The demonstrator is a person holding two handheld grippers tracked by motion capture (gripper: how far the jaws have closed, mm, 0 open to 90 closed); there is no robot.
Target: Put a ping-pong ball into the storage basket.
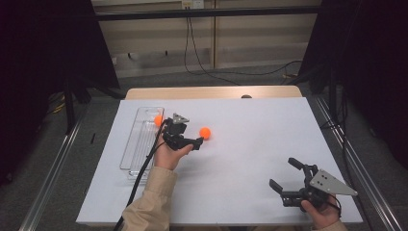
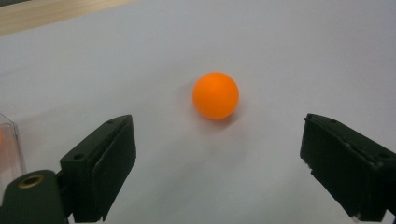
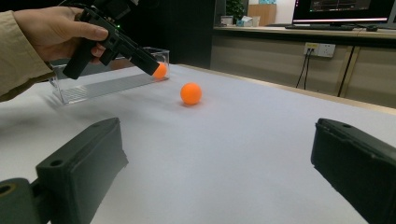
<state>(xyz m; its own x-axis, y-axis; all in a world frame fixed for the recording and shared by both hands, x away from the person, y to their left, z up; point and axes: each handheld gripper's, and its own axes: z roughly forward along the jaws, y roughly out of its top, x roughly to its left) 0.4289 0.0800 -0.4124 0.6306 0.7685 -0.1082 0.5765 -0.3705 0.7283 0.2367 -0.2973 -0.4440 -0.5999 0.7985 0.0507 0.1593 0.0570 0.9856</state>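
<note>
A white sheet covers the light wooden tabletop, which stands on a grey floor between two metal rails. Beyond it, a pale panelled wall carries a white socket from which thin black cables trail down, while dark curtains hang at both sides. In the right gripper view, a lit monitor sits on a long wooden counter.

Left tool held out over the tabletop by the left hand, jaws spread wide with nothing between them, forearm in a tan sleeve. Right tool held low near the front edge by the right hand, jaws likewise wide apart and empty.
</note>
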